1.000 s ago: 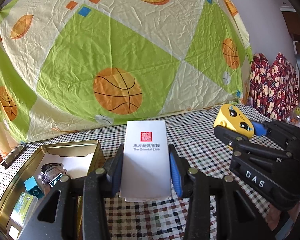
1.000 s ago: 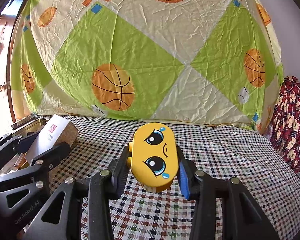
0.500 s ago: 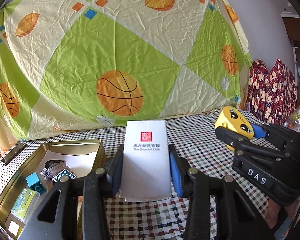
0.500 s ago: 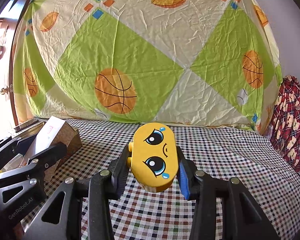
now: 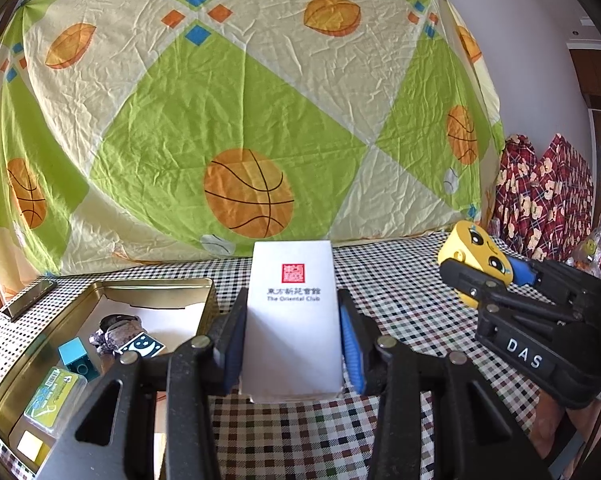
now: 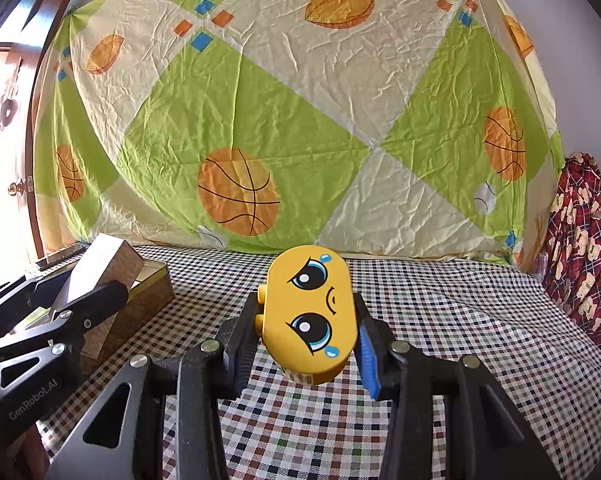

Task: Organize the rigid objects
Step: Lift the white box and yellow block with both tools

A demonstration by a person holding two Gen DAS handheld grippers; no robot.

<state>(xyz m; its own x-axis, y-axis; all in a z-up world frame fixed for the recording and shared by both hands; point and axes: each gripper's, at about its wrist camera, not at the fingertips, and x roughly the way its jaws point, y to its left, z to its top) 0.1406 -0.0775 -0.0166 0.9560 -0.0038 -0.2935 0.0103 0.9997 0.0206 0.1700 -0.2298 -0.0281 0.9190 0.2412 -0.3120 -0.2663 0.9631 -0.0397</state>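
While the left gripper (image 5: 293, 340) clamps the white box (image 5: 292, 316) and the right gripper (image 6: 309, 340) the yellow toy (image 6: 310, 314), the gold tin (image 5: 152, 284) (lid off) holds a teal block (image 5: 76, 358), cards and a dark trinket.

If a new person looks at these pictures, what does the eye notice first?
First, the big sheet printed with basketballs, hung behind the checkered table. Next, the yellow toy face clamped in the right gripper, and the white box held upright in the left gripper beside an open gold tin.
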